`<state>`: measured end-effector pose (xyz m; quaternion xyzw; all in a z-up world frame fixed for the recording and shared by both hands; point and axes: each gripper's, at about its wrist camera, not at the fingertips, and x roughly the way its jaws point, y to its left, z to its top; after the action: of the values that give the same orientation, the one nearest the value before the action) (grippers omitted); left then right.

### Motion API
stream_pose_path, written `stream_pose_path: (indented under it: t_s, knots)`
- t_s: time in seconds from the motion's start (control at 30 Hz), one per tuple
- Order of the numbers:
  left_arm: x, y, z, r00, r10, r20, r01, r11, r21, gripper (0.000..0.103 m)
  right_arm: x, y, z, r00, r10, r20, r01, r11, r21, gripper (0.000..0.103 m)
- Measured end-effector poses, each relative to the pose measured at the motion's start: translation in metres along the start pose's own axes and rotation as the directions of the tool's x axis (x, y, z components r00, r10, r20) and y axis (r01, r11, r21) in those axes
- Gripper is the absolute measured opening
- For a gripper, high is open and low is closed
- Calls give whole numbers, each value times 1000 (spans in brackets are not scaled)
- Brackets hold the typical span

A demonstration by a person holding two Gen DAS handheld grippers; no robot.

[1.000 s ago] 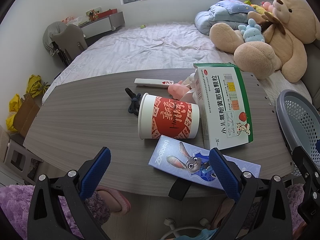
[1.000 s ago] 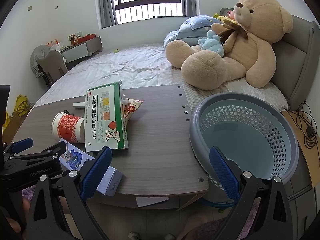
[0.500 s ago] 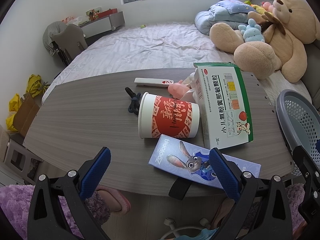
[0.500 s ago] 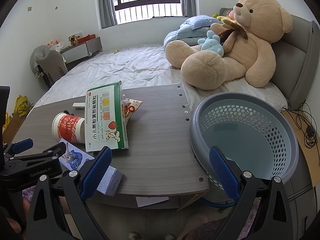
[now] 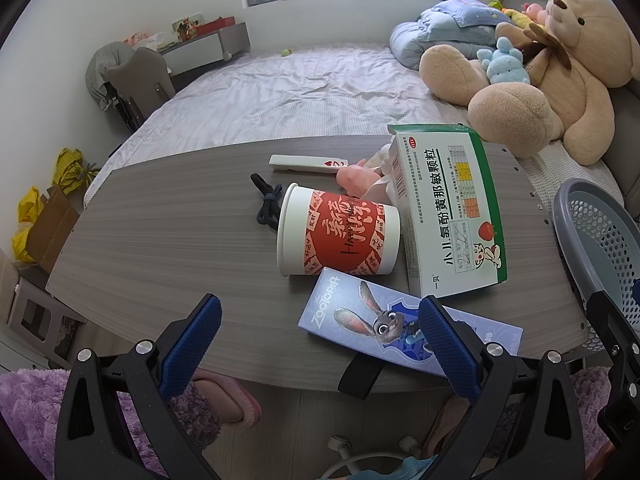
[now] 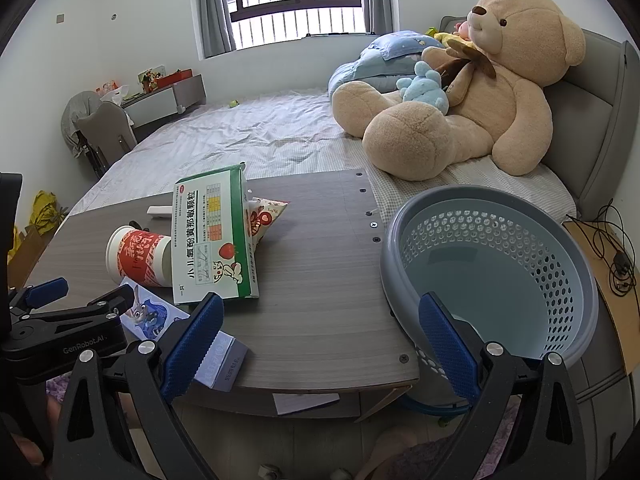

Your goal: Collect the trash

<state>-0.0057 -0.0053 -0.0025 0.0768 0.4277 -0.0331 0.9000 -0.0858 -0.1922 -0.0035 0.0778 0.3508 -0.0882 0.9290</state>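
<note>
Both the left gripper (image 5: 318, 338) and right gripper (image 6: 320, 334) are gaping wide, holding nothing, while a red-and-white paper cup (image 5: 336, 237) is lying sideways on the table (image 5: 160, 240).

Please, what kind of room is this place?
Most likely a home bedroom, perhaps a child's: a wide bed fills the middle, a large teddy bear sits against the headboard, and a wooden table with litter stands at the bed's foot.
</note>
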Motion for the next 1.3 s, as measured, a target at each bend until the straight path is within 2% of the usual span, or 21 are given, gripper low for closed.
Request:
stream_pose_path:
  t_s: [0.33, 0.47, 0.57, 0.8, 1.1, 1.3]
  knots:
    - [0, 1, 0, 1000, 8, -2, -8, 1000, -5, 97, 1, 0, -1, 1000, 21, -5, -21, 1000, 4, 94]
    - [-1, 18, -6, 999, 30, -12, -30, 999, -39, 97, 5, 6, -2, 998, 58, -23, -59, 998, -26, 94]
    - [-5, 28, -8, 999, 52, -10, -53, 997, -57, 97, 9, 15, -3, 992, 117, -41, -120, 991, -66, 94]
    - [-21, 64, -9, 993, 115, 11, -113, 986, -125, 97, 30, 45, -7, 958, 257, -131, -276, 947, -165, 94]
    - [-27, 95, -4, 988, 153, 30, -144, 967, -209, 97, 62, 71, -6, 938, 284, -199, -330, 907, -260, 93]
    - [-20, 97, -4, 989, 146, 12, -141, 968, -208, 97, 75, 89, -8, 927, 289, -239, -359, 869, -341, 93]
